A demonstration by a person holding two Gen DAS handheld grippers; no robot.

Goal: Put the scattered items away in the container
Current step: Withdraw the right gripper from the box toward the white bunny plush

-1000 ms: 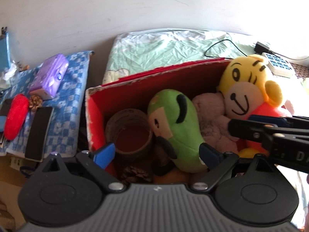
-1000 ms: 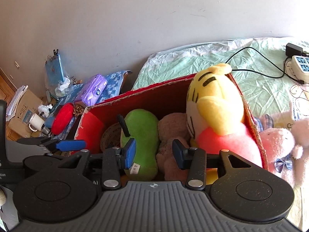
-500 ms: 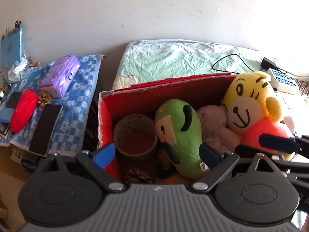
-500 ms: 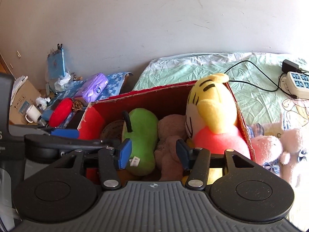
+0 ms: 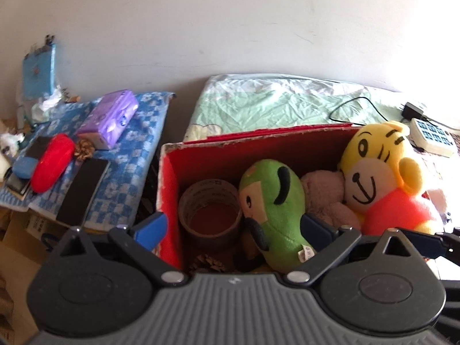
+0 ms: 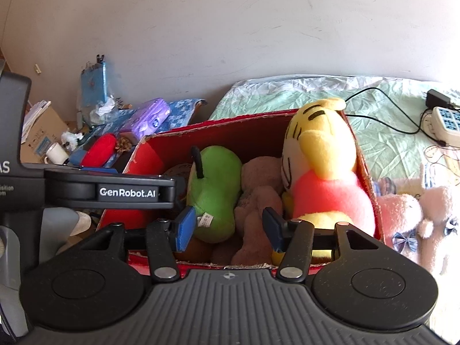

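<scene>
Left view: left gripper [image 5: 233,230] wide, jaws just opening, empty; box [image 5: 258,135] at 12, already stuffed. Right view: right gripper [image 6: 228,227] half open, empty; pink plush [image 6: 402,215] outside at 3, probably next.

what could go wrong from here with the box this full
1. The yellow tiger plush sits tall against the red box wall, its head above the rim; a nudge could tip it out.
2. The pink plush still lies outside on the bed, and little free room shows for it.
3. The left claw and right claw, both open and empty, hover close together over the box and could bump.
</scene>
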